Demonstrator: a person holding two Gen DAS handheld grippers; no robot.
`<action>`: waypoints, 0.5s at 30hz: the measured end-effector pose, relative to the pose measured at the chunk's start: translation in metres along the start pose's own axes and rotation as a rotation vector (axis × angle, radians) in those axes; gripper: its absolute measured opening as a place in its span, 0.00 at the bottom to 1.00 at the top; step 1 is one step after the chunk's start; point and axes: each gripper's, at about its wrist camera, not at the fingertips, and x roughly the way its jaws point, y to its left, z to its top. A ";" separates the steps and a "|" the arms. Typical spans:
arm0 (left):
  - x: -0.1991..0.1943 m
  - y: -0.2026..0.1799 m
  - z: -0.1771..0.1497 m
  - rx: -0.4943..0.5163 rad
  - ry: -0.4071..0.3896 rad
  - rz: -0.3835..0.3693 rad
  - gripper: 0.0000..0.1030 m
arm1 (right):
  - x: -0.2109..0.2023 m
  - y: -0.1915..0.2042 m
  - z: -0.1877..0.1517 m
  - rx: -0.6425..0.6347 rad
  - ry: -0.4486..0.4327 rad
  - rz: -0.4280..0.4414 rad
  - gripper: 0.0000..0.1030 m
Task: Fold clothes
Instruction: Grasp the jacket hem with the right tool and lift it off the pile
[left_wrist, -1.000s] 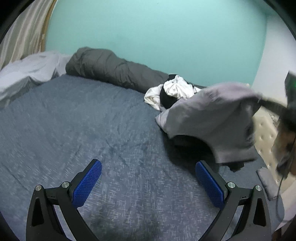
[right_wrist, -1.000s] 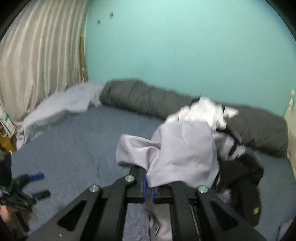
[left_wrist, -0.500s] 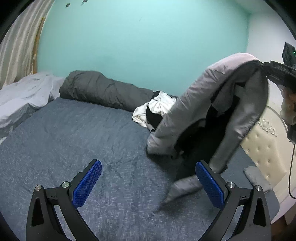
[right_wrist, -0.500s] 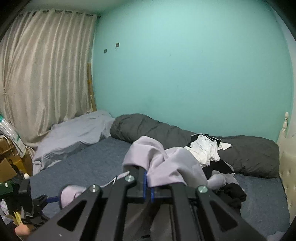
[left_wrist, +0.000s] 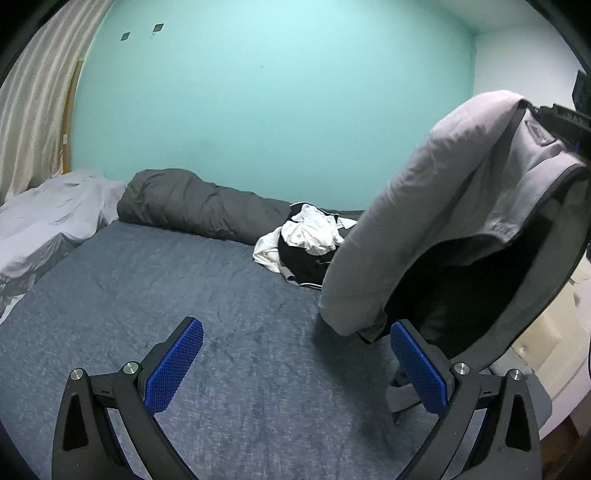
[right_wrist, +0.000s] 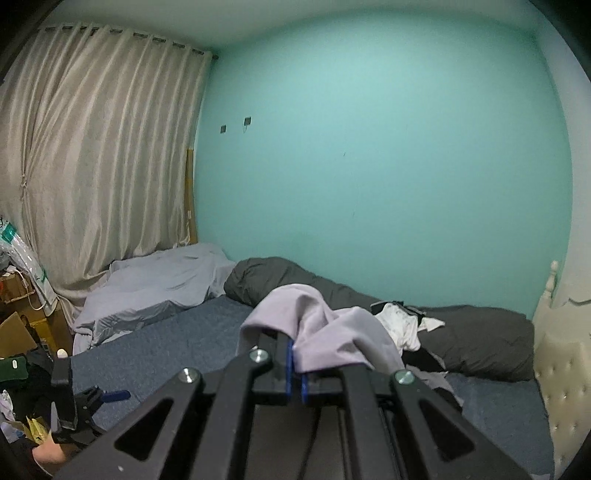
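Observation:
A grey jacket with a black lining (left_wrist: 436, 206) hangs in the air at the right of the left wrist view, held high from its top right. My right gripper (right_wrist: 297, 363) is shut on a fold of this grey jacket (right_wrist: 332, 339), which drapes over its fingers. My left gripper (left_wrist: 295, 365) stands open over the blue bed cover (left_wrist: 166, 280), with nothing between its blue pads (left_wrist: 173, 365); the jacket's lower edge hangs just beyond its right finger. The left gripper (right_wrist: 96, 398) also shows at the lower left of the right wrist view.
A heap of white and black clothes (left_wrist: 306, 240) lies near the back of the bed, beside a rolled dark grey duvet (left_wrist: 195, 206). A pale sheet (left_wrist: 48, 221) is bunched at the left. A cream padded headboard (right_wrist: 561, 376) bounds the right side; curtains (right_wrist: 92, 155) and clutter stand on the left.
The right gripper has risen with the grey jacket, lifting it off the bed until it hangs free. The left gripper has also risen and stays open.

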 end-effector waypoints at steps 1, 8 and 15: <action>-0.002 -0.002 -0.001 0.001 0.002 -0.004 1.00 | -0.007 0.002 0.003 -0.002 -0.006 -0.003 0.02; -0.013 -0.014 -0.003 0.008 0.012 -0.023 1.00 | -0.052 0.016 0.024 -0.018 -0.064 -0.014 0.02; 0.002 -0.025 -0.016 0.010 0.045 -0.084 1.00 | -0.073 0.018 0.022 -0.022 -0.059 -0.018 0.02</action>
